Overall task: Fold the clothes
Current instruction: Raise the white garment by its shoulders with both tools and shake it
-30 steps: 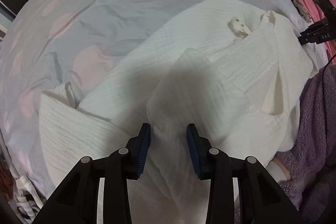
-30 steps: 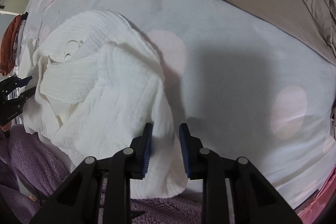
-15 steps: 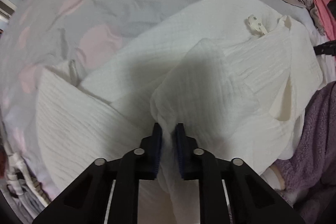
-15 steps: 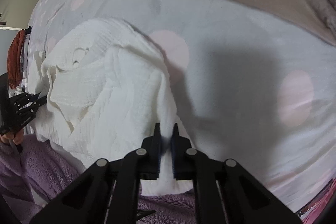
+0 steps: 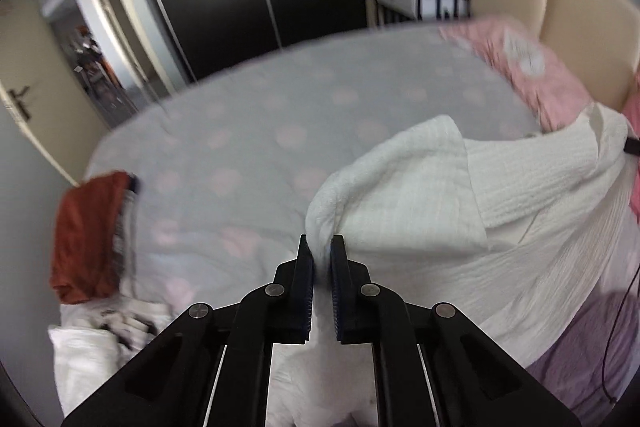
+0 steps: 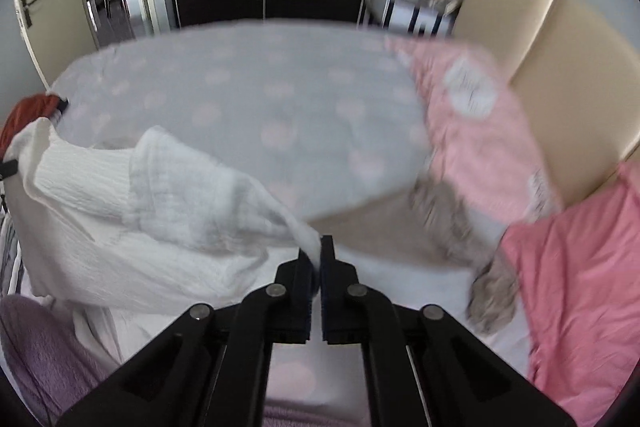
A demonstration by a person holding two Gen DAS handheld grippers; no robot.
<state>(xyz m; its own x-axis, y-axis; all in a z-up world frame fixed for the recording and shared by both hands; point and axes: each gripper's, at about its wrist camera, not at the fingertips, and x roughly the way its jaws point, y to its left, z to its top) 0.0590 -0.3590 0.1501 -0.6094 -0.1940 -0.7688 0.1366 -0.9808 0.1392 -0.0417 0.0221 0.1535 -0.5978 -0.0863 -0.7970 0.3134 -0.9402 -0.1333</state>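
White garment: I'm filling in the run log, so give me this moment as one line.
left gripper: shut on white garment | right gripper: shut on white garment | garment: held above bed

The white garment [image 5: 500,211] is a ribbed, crinkled cotton piece, lifted clear of the bed and hanging stretched between two pinched points. In my left view it fills the right half of the frame, one corner gathered at lower centre, a folded flap draped over the upper edge. In my right view [image 6: 140,227] it spans the left half, tapering to a thin twisted point at centre. Its lower part sags in loose folds.
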